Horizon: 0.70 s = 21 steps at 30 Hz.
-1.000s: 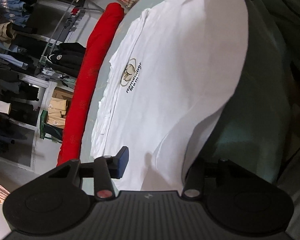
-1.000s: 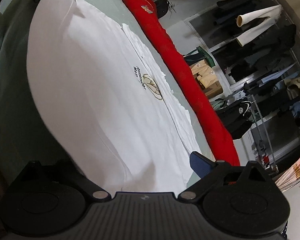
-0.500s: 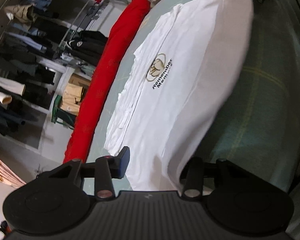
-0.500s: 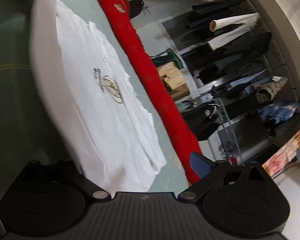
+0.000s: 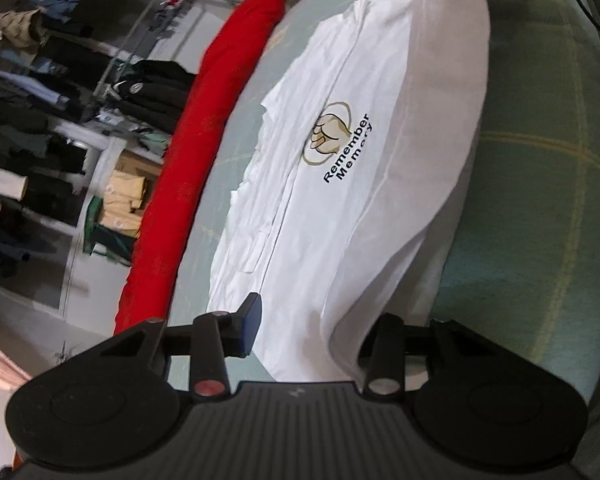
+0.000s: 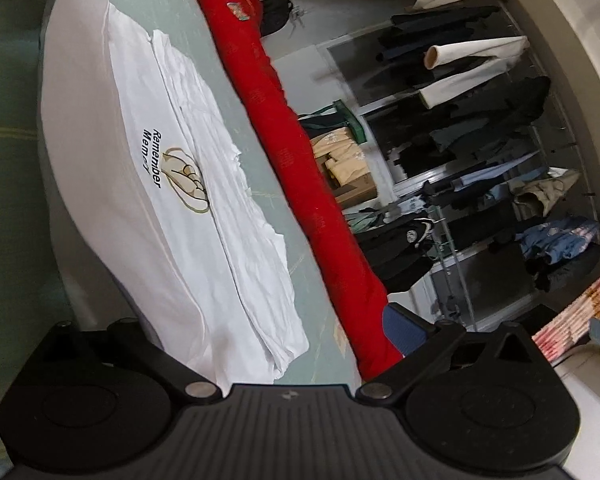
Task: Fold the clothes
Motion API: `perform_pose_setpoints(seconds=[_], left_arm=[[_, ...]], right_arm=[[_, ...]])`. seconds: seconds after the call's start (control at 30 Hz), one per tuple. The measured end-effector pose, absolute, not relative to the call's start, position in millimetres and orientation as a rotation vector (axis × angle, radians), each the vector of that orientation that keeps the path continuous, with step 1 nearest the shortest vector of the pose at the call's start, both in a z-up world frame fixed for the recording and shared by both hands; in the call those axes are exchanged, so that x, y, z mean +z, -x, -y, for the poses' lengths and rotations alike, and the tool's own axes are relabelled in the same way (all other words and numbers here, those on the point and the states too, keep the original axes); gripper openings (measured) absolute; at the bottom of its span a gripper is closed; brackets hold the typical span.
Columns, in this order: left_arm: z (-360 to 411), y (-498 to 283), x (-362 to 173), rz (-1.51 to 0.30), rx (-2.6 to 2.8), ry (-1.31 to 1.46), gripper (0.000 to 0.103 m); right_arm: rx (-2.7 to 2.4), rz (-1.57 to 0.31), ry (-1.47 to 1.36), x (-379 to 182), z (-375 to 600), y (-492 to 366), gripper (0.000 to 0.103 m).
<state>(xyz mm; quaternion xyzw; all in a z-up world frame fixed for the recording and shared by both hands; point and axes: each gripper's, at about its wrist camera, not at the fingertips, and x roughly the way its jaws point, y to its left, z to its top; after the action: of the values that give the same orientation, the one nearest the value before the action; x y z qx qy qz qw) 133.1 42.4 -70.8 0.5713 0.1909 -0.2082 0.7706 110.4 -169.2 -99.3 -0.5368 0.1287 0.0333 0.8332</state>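
Showing plain white across the T-shirt (image 5: pixel 384 168), with black "Remember Memory" lettering and a tan-and-gold emblem (image 5: pixel 329 133) beside it. Lying on a pale green tablecloth (image 5: pixel 540 160) crossed by faint yellowish check lines. Running alongside, a solid bright red roll (image 5: pixel 204 152) of cloth. Framing the views, black gripper bodies with dark blue fingertips (image 5: pixel 249 325). Hanging behind, mostly black, cream and denim-blue garments (image 6: pixel 480 128).

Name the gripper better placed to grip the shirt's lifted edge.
Left, probably. The shirt fills the gap between the left gripper's jaws. The right gripper's jaws stand wide, with cloth by one finger only and bare table beside the other.
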Motion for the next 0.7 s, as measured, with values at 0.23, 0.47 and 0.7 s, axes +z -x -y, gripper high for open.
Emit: perform_pose_setpoints(seconds=[0.23,0.47,0.7], left_arm=[[-40,-160,-63,-0.471,-0.490,-1.209,0.041],[-36,-179,-64,-0.465,-0.478,-1.231,0.041],[-31,-207,-61,-0.432,-0.415,-1.212,0.041]], right_arm=[[0.115,-0.316,1.127,-94,175,-135,0.102],[0.138,-0.339,1.094,-88,181,-157,0.102],[0.099,-0.297,1.110,-86,188,-182,0.103]])
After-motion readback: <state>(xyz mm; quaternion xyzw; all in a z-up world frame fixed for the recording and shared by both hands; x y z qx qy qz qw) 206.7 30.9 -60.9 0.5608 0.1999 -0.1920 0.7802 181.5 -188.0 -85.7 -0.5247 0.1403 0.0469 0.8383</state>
